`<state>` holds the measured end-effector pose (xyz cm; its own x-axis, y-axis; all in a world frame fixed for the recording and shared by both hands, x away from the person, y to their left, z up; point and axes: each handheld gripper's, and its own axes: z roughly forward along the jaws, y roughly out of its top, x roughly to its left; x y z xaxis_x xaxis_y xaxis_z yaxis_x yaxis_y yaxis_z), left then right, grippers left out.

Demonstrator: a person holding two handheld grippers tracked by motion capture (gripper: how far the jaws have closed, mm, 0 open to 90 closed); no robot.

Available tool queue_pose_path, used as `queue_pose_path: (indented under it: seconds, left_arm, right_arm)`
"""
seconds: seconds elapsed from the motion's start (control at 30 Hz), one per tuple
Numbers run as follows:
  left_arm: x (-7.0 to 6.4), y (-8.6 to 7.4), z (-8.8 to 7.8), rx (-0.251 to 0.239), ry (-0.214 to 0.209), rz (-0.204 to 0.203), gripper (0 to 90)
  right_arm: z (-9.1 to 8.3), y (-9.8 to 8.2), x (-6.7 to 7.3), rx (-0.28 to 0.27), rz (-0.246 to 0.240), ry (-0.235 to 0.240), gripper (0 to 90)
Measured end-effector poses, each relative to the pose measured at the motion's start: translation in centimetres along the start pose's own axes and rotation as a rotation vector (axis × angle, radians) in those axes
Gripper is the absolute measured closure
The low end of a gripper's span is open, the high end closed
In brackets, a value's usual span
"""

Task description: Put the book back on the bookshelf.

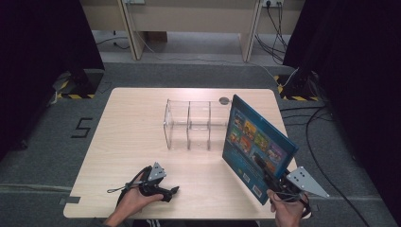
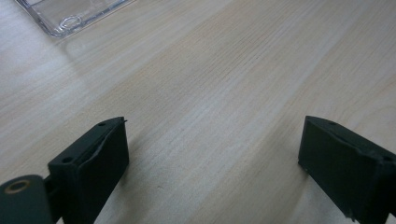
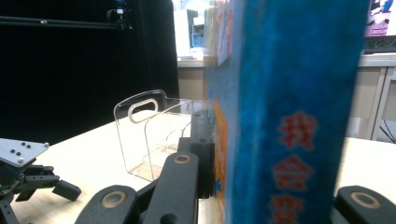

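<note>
Listing by size, the table (image 1: 132,137) comes first: pale wood, its bare near-left part under the left hand. Next, book (image 1: 257,144), blue cover with small picture panels, held tilted above the near-right part of the table, lower corner close to the near edge, upper edge leaning toward the far right corner; its long axis runs from the right hand up and away toward the rack. Clear rack (image 1: 189,124), transparent plastic with upright dividers forming slots, stands at the table's middle toward the far edge, just left of the book's upper end and apart from it; in the right gripper view its handled end wall (image 3: 140,135) rises just beyond the jaws, to the left of the cover. Right gripper (image 1: 276,182), jaws clamped on the book's lower edge, one pad flat against the cover (image 3: 219,140); judged the nearer hand for any slotting move, which would call for swinging the book leftward into a slot. Left gripper (image 1: 163,189), resting at the near-left edge, jaws spread wide over bare wood with nothing between them (image 2: 212,158), well apart from the rack. Small round disc (image 1: 224,100), dark, near the far edge behind the rack, clear of the path.
</note>
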<state>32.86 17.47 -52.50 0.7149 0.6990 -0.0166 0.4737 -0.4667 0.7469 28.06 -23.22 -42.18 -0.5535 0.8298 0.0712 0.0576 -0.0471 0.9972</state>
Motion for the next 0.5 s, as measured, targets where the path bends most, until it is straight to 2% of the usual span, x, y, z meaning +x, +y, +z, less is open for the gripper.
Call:
queue_pose_path:
  seconds: [0.5]
  left_arm:
    - [0.0, 0.0, 0.0, 0.000, 0.000, 0.000, 7.6]
  right_arm:
    - [3.0, 0.8, 0.7, 0.006, 0.002, 0.003, 82.8]
